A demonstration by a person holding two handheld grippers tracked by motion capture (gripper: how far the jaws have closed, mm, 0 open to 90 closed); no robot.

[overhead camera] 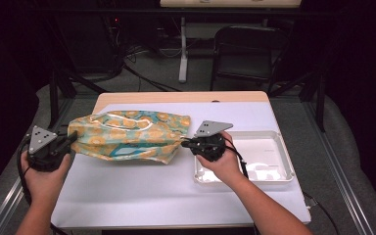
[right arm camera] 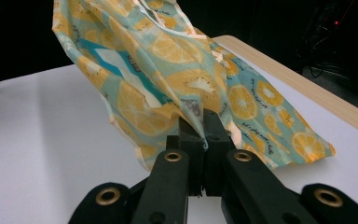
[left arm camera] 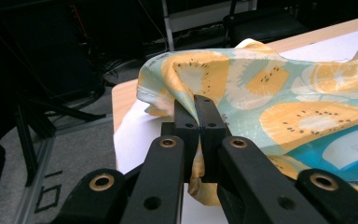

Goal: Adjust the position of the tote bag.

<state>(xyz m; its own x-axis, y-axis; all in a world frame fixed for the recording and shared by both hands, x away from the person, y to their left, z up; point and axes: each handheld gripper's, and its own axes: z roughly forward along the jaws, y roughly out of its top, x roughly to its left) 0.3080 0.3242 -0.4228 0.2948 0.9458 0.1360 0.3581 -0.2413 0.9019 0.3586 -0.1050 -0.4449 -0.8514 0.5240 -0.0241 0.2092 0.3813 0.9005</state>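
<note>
A patterned bag (overhead camera: 129, 136) of thin fabric, printed with orange citrus slices on pale blue-green, hangs stretched between the two grippers over the white table (overhead camera: 127, 191). The left gripper (overhead camera: 71, 141) grips its end at about nine o'clock on the table, the right gripper (overhead camera: 185, 143) its other end just right of centre, toward three o'clock.

In the left gripper view the jaws stand pressed together with a fold of the bag (left arm camera: 279, 102) pinched between them; in the right gripper view it is the same — jaws closed tight on a gathered edge of the bag (right arm camera: 177, 79), which rises up and away from them.

As a judgement: the pick-up is done, both ends are secured, and the bag is drawn out lengthwise between the hands. Most of it looks clear of the table, though whether its sagging lower edge at six o'clock touches the surface is hard to tell from above. A shallow white tray (overhead camera: 284, 156) sits at three o'clock, under the right hand — possibly where the bag is bound. What is left seems to be spreading or folding the bag and setting it down; none of that has started.
</note>
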